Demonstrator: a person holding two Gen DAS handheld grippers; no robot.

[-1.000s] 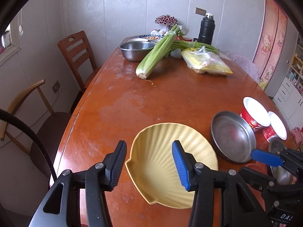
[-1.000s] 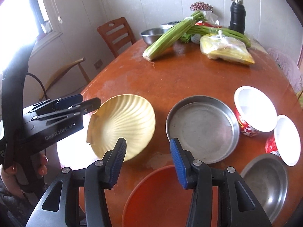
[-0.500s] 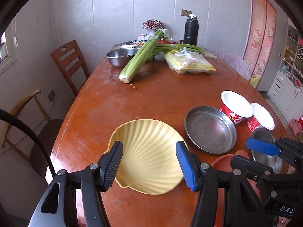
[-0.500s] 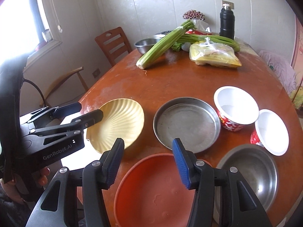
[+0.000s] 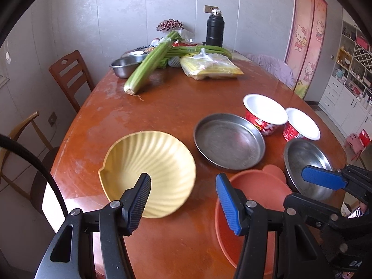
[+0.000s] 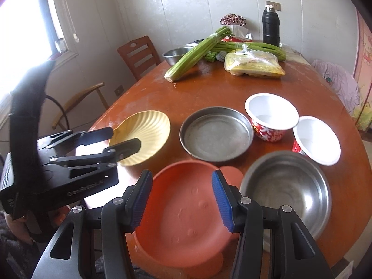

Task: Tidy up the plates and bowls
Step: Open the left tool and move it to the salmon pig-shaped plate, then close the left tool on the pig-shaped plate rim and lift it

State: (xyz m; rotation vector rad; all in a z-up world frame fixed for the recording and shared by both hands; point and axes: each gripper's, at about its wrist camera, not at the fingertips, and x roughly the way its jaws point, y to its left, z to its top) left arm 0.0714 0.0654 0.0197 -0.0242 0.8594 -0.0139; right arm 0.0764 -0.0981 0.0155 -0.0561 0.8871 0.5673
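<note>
A yellow shell-shaped plate [image 5: 148, 169] lies near the table's front left edge; it also shows in the right wrist view [image 6: 145, 134]. My left gripper [image 5: 183, 200] is open and empty, hovering over the plate's near right rim. An orange plastic plate [image 6: 186, 211] lies at the front, and my right gripper [image 6: 181, 200] is open and empty above it. A flat steel pan [image 6: 216, 133] sits mid-table. A steel bowl [image 6: 288, 188] is at front right. Two red-and-white bowls [image 6: 270, 116] [image 6: 316, 137] stand to the right.
At the far end of the brown table [image 5: 167, 107] lie celery [image 5: 148, 65], a yellow bag [image 5: 209, 67], a steel bowl [image 5: 126, 65] and a black flask [image 5: 215, 29]. Wooden chairs [image 5: 69, 76] stand along the left side.
Both grippers have pulled back and risen from the table, so the view is wider. The orange plate and front steel bowl now show fully. No dish has moved.
</note>
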